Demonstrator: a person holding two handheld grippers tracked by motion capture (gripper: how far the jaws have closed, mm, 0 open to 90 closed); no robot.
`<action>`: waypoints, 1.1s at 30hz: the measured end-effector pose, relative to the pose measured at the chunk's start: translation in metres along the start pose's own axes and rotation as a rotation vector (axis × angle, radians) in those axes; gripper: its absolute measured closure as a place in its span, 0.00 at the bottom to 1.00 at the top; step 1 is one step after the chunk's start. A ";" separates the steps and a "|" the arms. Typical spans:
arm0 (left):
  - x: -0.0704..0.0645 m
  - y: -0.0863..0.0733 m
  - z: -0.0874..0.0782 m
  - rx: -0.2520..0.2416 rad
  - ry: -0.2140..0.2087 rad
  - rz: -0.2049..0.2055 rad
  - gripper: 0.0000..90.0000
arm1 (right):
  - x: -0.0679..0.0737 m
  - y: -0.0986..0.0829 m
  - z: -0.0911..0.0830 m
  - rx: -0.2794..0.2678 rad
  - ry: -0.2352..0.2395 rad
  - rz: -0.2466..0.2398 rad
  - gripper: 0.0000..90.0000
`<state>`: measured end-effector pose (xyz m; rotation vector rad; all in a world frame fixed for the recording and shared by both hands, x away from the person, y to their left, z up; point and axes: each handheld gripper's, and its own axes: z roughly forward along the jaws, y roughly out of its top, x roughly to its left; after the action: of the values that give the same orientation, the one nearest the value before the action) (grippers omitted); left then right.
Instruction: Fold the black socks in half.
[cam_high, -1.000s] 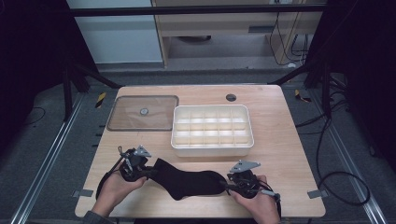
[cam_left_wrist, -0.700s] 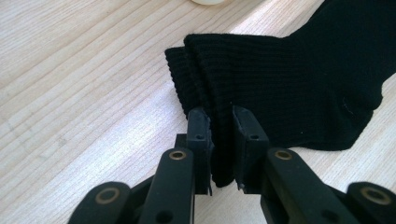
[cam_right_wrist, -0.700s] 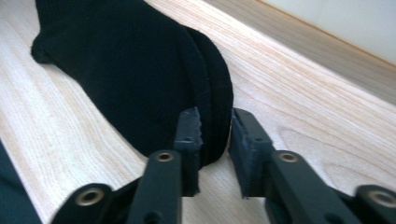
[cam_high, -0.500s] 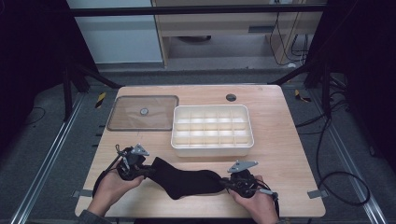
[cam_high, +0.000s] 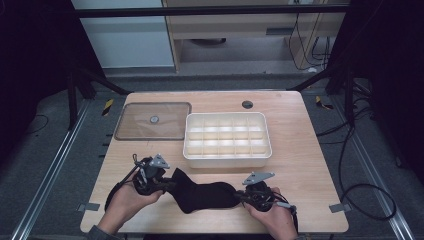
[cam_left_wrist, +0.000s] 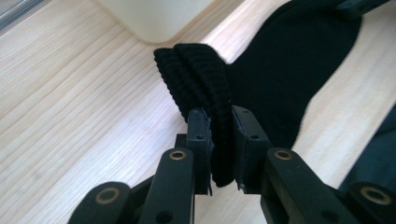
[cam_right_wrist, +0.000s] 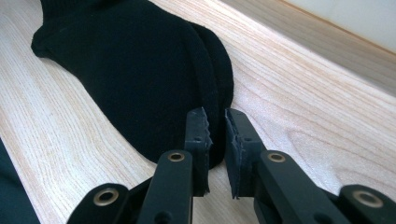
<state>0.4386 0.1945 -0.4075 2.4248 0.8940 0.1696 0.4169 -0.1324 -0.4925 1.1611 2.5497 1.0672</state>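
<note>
- The left hand-held gripper (cam_left_wrist: 219, 140) is clenching the black sock (cam_high: 202, 192)'s cuff at nine o'clock.
- The right hand-held gripper (cam_right_wrist: 215, 128) is pinching its toe at three o'clock.

you've got bare table (cam_high: 310, 195) off to the right, white divider tray (cam_high: 227, 140) blocking just beyond the black sock (cam_high: 200, 195), clear lid (cam_high: 152, 121) parked far left, open wood near left corner

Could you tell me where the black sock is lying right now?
In the high view, the black knitted sock lies near the wooden table's front edge, between the left gripper and right gripper, before the white compartment tray.
</note>
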 end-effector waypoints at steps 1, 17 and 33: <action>-0.003 0.002 0.000 -0.002 -0.009 0.004 0.87 | 0.000 0.000 0.000 -0.003 0.001 -0.003 0.89; -0.049 0.042 0.030 -0.007 -0.108 0.081 0.87 | -0.002 0.001 0.001 -0.004 0.004 -0.004 0.90; -0.078 0.059 0.063 0.042 -0.102 0.153 0.87 | -0.002 0.001 0.001 -0.004 0.011 0.009 0.90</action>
<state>0.4303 0.0798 -0.4245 2.5166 0.6736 0.0828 0.4194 -0.1331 -0.4935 1.1700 2.5518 1.0829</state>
